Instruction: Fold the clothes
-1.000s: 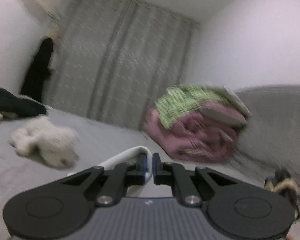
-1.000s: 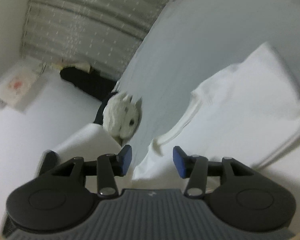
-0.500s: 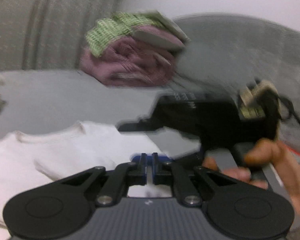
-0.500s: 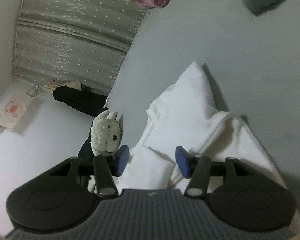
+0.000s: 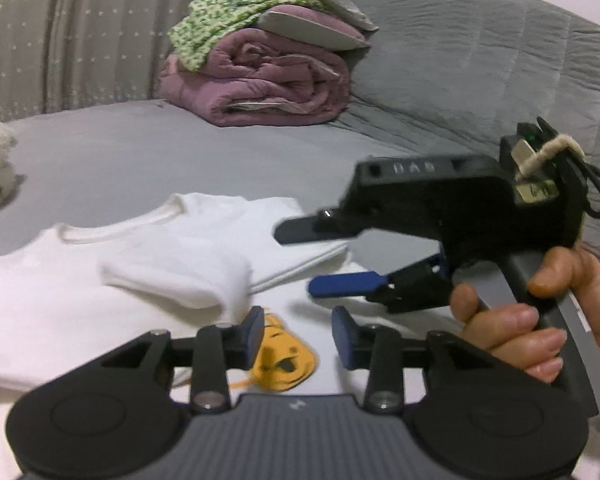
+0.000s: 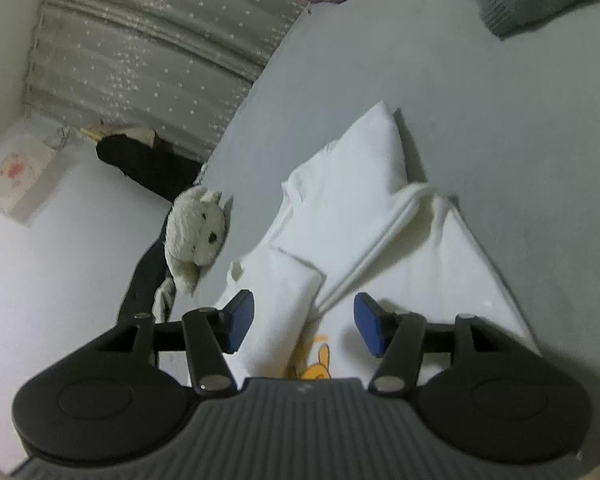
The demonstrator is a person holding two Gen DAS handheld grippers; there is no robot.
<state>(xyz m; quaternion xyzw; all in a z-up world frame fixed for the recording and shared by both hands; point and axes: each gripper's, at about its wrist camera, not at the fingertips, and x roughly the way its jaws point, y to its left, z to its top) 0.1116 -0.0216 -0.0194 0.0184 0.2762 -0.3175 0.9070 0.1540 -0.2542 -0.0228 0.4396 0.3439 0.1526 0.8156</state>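
A white T-shirt [image 5: 204, 248] with a yellow print [image 5: 284, 360] lies on the grey bed [image 5: 140, 152]. One sleeve [image 5: 176, 280] is folded in over the chest. My left gripper [image 5: 298, 334] hovers low over the print; its jaws are opening and nothing is between them. My right gripper [image 5: 320, 258], held in a hand [image 5: 540, 312], comes in from the right just above the shirt's edge. In the right wrist view the right gripper [image 6: 304, 324] stands above the folded shirt [image 6: 364, 220], jaws opening and empty.
A rolled purple quilt [image 5: 260, 84] with a green cloth on top sits at the back of the bed, next to a grey quilt [image 5: 480, 60]. A white plush toy [image 6: 198, 236] and a black garment [image 6: 148, 160] lie left of the shirt. A curtain [image 5: 60, 40] hangs behind.
My left gripper has swung down from the curtain to the shirt, and its shut jaws have parted, leaving the white cloth on the shirt. The right gripper's jaws stand slightly wider.
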